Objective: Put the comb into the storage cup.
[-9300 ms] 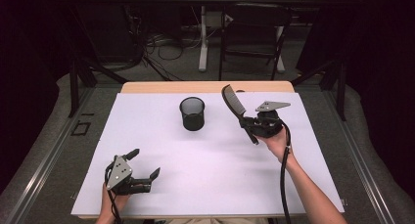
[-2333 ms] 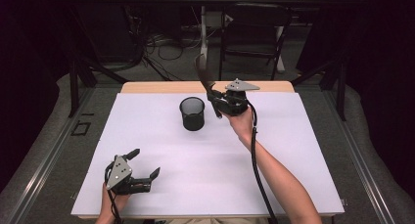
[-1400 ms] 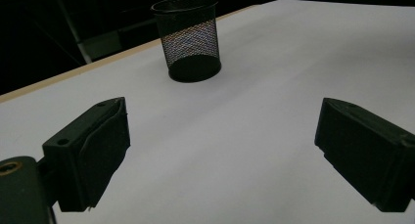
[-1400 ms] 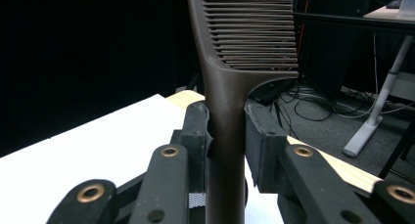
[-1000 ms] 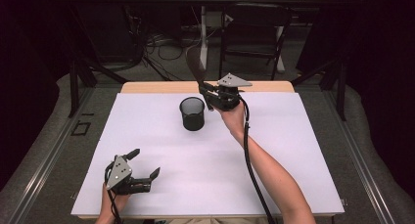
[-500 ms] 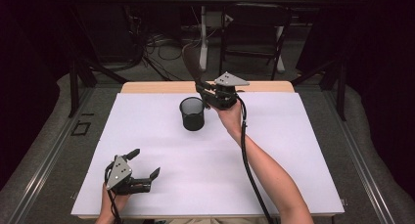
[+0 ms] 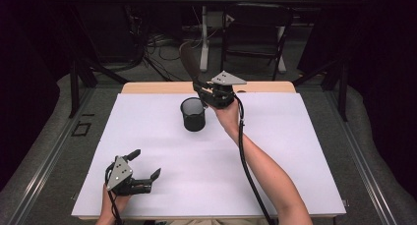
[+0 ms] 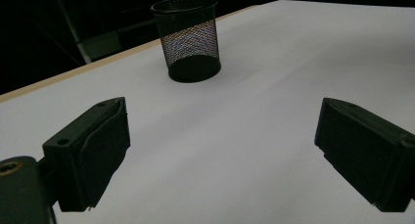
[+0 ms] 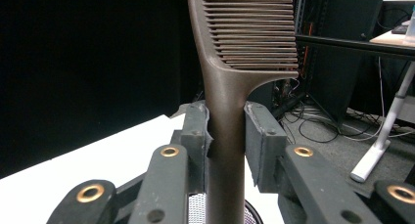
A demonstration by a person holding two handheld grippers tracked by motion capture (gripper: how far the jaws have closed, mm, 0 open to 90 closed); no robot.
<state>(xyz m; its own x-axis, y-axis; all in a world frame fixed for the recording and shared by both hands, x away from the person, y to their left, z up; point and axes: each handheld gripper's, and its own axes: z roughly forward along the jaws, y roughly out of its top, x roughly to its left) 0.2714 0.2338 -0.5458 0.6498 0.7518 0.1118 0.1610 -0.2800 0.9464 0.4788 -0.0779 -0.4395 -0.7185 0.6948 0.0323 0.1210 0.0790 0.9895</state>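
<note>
From the high view: right gripper (image 7: 199, 86) up at the far side of the table (image 7: 305, 151), just past the rim of the black mesh cup (image 7: 193, 115), clamped on a brown comb (image 7: 189, 63) that sticks up and leans a bit toward the left of the picture. Lower end of the comb somewhere right above or beside the cup's far rim, hard to tell which from up here. Cup standing upright on the white top, roughly mid-table toward the far edge. Left gripper (image 7: 145, 165) down at the near left, well apart from the cup, resting low with jaws spread wide and nothing between them. On to the left gripper view: both black jaws far apart over bare white surface, gripping nothing, mesh cup (image 8: 188, 38) upright farther off near the wooden table edge. Then the right gripper view: right gripper (image 9: 226, 136) pinched tight on the comb (image 9: 230, 87), pads pressed against both sides of the handle just under where the teeth start, teeth running off the top. Handle carrying on down between the jaws, with a bit of mesh cup rim (image 9: 195, 204) peeking out directly below, so comb pretty much lined up over the opening.
</note>
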